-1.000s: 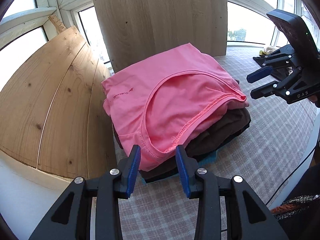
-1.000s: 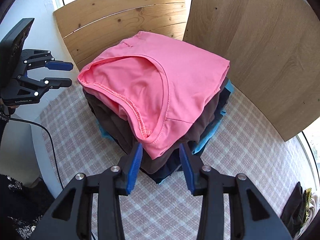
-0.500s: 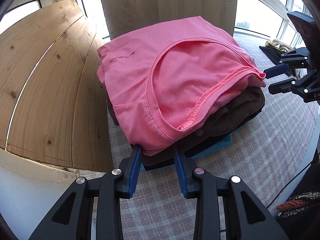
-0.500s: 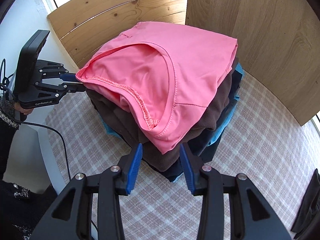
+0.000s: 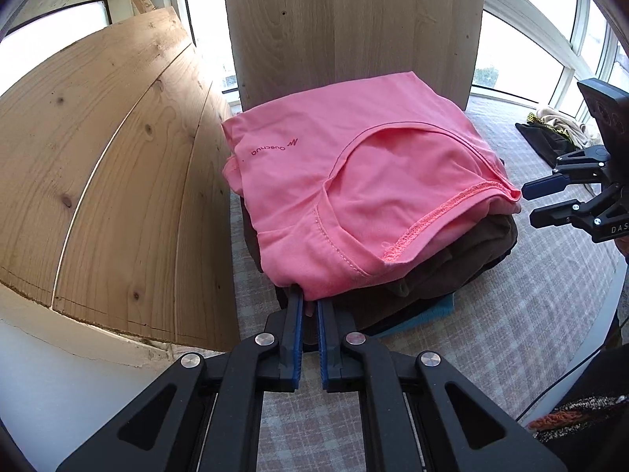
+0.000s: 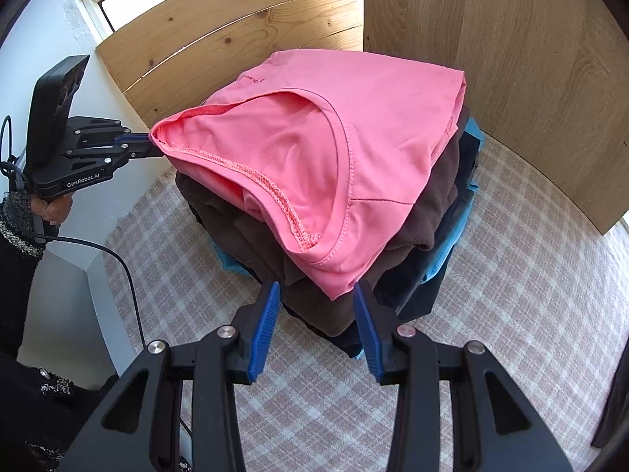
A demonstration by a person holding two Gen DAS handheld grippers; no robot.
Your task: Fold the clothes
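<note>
A folded pink shirt (image 5: 354,181) (image 6: 334,137) tops a stack with a brown garment (image 5: 452,259) (image 6: 314,306) and dark and blue garments (image 6: 452,244) beneath. My left gripper (image 5: 310,301) (image 6: 147,145) is at the shirt's near-left corner. Its jaws are closing and pinch the pink fabric between the pads. My right gripper (image 6: 317,291) (image 5: 528,204) stands open at the opposite corner. The shirt's hanging tip lies between its blue pads (image 6: 267,314) without touching them.
The stack sits on a plaid cloth (image 5: 511,314) (image 6: 511,314). Wooden boards (image 5: 118,177) (image 6: 511,78) stand close behind and beside it. More clothes (image 5: 550,133) lie near the windows. A cable (image 6: 129,275) trails from the left gripper, held by a hand in a dark sleeve.
My left gripper came in to the shirt's corner and its jaws narrowed onto the pink fabric. The right gripper kept its opening and stayed close to its corner.
</note>
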